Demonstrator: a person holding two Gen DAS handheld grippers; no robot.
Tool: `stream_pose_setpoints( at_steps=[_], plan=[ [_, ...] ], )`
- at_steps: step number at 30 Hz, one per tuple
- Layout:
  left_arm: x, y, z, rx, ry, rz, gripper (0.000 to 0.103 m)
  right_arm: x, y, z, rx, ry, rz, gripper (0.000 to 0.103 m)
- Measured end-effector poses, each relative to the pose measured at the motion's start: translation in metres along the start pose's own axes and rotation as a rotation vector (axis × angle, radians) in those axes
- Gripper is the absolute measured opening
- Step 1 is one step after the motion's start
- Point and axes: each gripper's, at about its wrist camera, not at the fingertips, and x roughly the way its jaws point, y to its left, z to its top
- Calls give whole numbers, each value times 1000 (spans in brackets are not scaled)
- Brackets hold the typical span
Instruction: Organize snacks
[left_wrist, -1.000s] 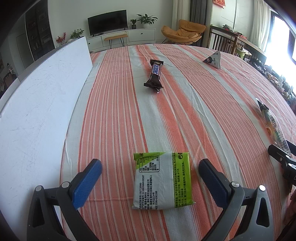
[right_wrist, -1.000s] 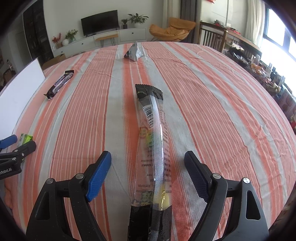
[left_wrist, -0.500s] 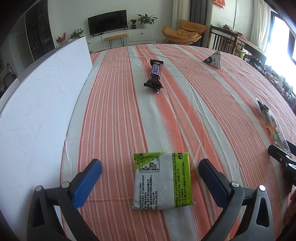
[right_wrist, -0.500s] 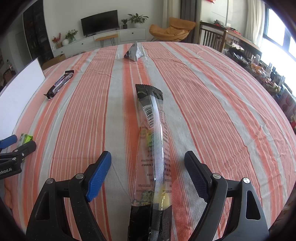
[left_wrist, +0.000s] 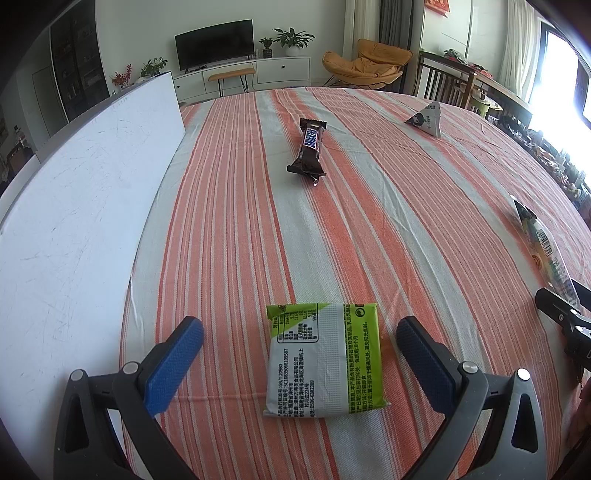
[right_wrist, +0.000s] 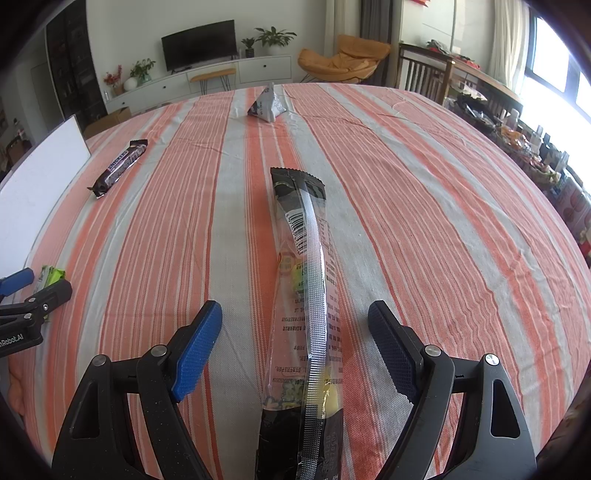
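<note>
Left wrist: white board (left_wrist: 74, 221) flanks the striped tablecloth (left_wrist: 369, 221).

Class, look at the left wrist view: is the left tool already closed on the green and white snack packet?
No: the left tool stands open, its blue pads apart on either side of the green and white packet, which lies flat on the striped tablecloth.

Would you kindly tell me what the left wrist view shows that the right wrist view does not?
Only the left wrist view shows the green and white packet's printed face, lying between the open left gripper jaws. Only the right wrist view shows the long clear packet whole, between the open right gripper jaws. Both show the Snickers bar, the triangular packet, the white board and the striped tablecloth.
</note>
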Motion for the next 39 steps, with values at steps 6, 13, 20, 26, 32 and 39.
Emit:
stream_pose_setpoints(
  at_steps=[6,13,20,26,32,39],
  plan=[
    [0,0,0,0,0,0,103,0,0,0,0,0,0,84],
    [0,0,0,0,0,0,103,0,0,0,0,0,0,84],
    [0,0,0,0,0,0,103,0,0,0,0,0,0,84],
    [0,0,0,0,0,-1,103,0,0,0,-1,0,0,84],
    [1,3,9,15,84,-48,103,0,0,0,0,0,0,84],
    [-7,27,18,-104,225,-244,102,2,-5,11,-32,124,58,85]
  ],
)
